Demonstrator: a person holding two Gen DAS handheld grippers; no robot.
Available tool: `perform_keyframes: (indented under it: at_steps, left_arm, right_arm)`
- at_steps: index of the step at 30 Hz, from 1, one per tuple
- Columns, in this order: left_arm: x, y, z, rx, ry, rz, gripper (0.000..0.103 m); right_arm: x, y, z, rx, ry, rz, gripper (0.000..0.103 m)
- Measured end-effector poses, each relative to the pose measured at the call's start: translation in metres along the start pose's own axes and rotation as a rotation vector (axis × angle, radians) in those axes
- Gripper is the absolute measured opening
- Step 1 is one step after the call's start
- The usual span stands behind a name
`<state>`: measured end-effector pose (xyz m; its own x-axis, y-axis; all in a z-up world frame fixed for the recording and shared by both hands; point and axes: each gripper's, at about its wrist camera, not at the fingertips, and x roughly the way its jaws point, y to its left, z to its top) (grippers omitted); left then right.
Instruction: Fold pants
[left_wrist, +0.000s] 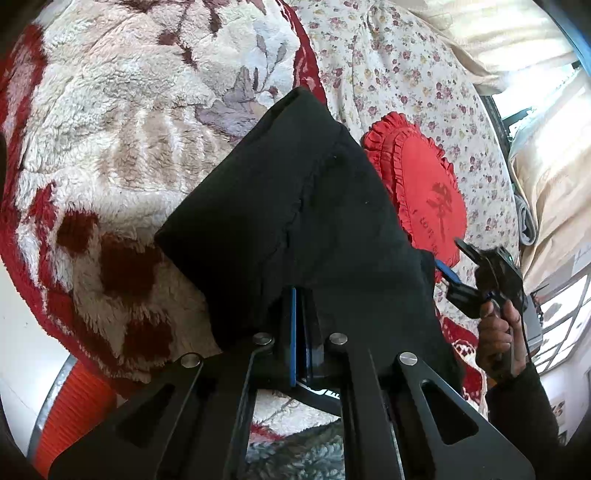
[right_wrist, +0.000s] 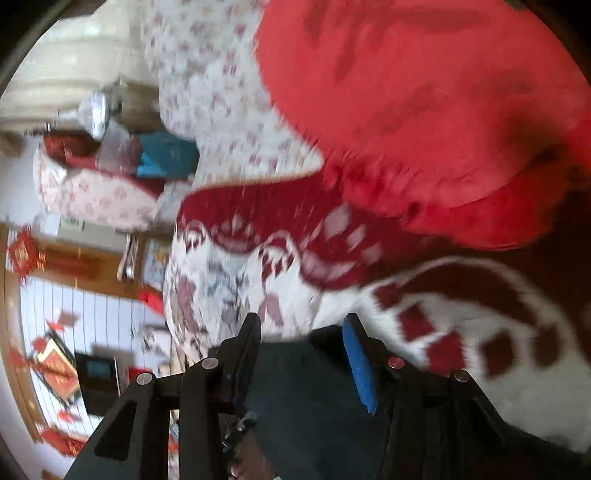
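Observation:
The black pants (left_wrist: 295, 206) lie in a folded bundle on a fluffy red-and-white blanket (left_wrist: 110, 147). My left gripper (left_wrist: 301, 325) is shut on the pants' near edge, its tips buried in the cloth. In the left wrist view my right gripper (left_wrist: 452, 264) is held in a hand at the pants' right edge, jaws apart. In the blurred right wrist view my right gripper (right_wrist: 301, 332) is open, with dark cloth (right_wrist: 306, 398) lying between its fingers near their base.
A red frilled heart-shaped cushion (left_wrist: 428, 195) lies on a floral sheet (left_wrist: 388, 62) right of the pants; it fills the top of the right wrist view (right_wrist: 424, 92). An orange item with a metal rim (left_wrist: 70, 398) sits below the blanket's edge. Room furniture (right_wrist: 92, 258) shows left.

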<state>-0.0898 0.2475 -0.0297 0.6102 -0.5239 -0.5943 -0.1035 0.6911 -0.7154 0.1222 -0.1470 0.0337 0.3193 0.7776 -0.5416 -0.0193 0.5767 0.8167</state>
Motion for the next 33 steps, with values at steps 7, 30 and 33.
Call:
perform_keyframes:
  at_steps: [7, 30, 33]
  left_arm:
    - [-0.023, -0.056, 0.061, 0.105, -0.109, 0.027, 0.006]
    - [0.038, -0.043, 0.082, 0.137, -0.050, 0.293, 0.010]
    - [0.040, -0.047, 0.082, 0.153, -0.053, 0.306, 0.010]
  right_arm:
    - [-0.053, 0.015, -0.037, -0.087, -0.198, -0.040, 0.046]
    - [-0.218, -0.158, -0.107, 0.087, -0.132, -0.186, 0.002]
    - [-0.256, -0.156, -0.120, 0.131, -0.249, -0.412, 0.015]
